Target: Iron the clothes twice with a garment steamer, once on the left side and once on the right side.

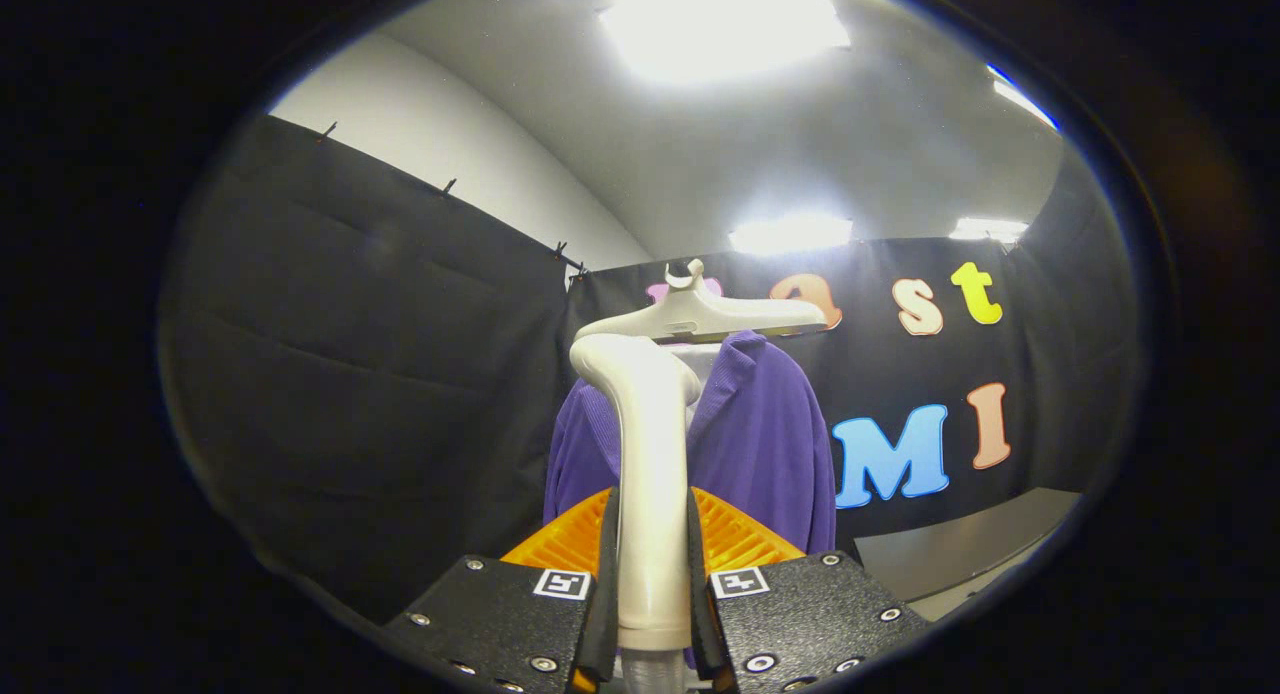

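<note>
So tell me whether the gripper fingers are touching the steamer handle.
Touching. In the gripper view both fingers press against the sides of the white steamer handle, which stands upright between them, with no gap at either pad.

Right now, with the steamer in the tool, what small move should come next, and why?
Probably ease the garment steamer forward toward the purple cardigan. The tool is shut on the steamer's handle, both fingers pressing its sides, and the head points at the cardigan hanging from the white hanger beyond it. Whether the head touches the fabric I cannot tell, so close in gently before stroking one side.
</note>
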